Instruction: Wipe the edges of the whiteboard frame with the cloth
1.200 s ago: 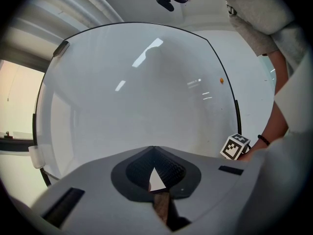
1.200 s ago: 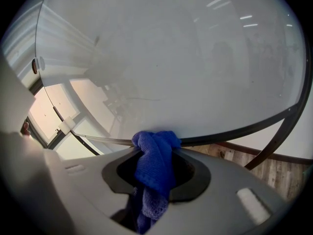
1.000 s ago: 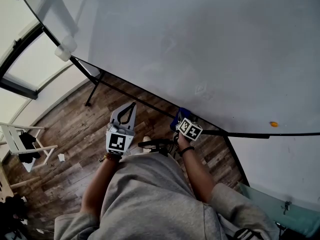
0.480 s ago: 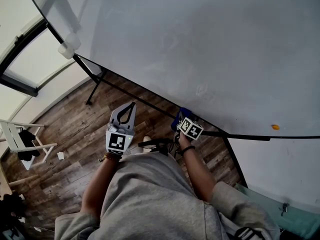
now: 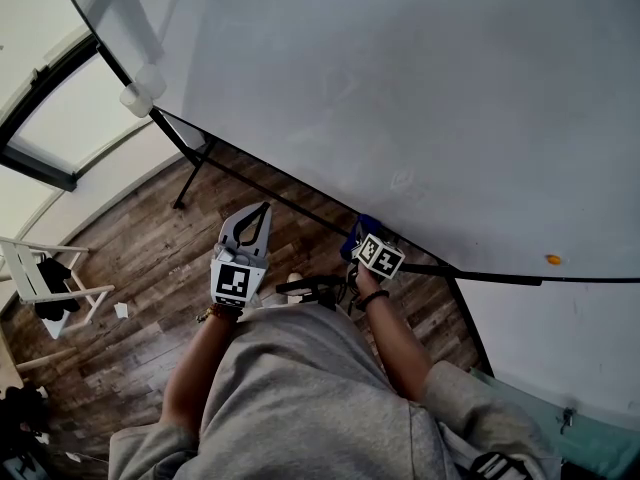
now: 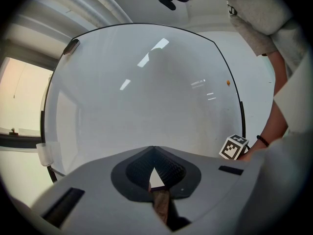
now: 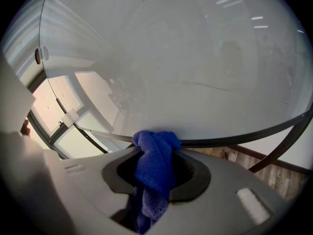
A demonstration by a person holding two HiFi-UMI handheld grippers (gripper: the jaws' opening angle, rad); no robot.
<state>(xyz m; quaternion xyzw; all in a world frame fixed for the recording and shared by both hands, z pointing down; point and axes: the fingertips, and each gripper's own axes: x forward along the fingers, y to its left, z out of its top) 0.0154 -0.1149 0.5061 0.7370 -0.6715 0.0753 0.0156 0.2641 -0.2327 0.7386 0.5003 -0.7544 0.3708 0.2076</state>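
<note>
The whiteboard [image 5: 400, 88] fills the upper head view, and its black frame [image 5: 300, 208] runs down along the bottom edge. My right gripper [image 5: 362, 236] is shut on a blue cloth [image 5: 366, 226] and holds it against that lower frame edge. In the right gripper view the blue cloth [image 7: 154, 163] bunches between the jaws of my right gripper [image 7: 156, 140] and touches the frame [image 7: 234, 138]. My left gripper [image 5: 265, 211] hangs over the floor, left of the cloth and short of the frame. In the left gripper view, my left gripper [image 6: 154, 151] is shut and holds nothing.
The board's black stand leg [image 5: 190, 173] reaches down to the wooden floor [image 5: 130, 248]. A white rack [image 5: 45, 283] stands at the left. A small orange magnet [image 5: 553, 260] sits on the board near its lower right edge. A white block [image 5: 143, 88] clings to the frame's upper left.
</note>
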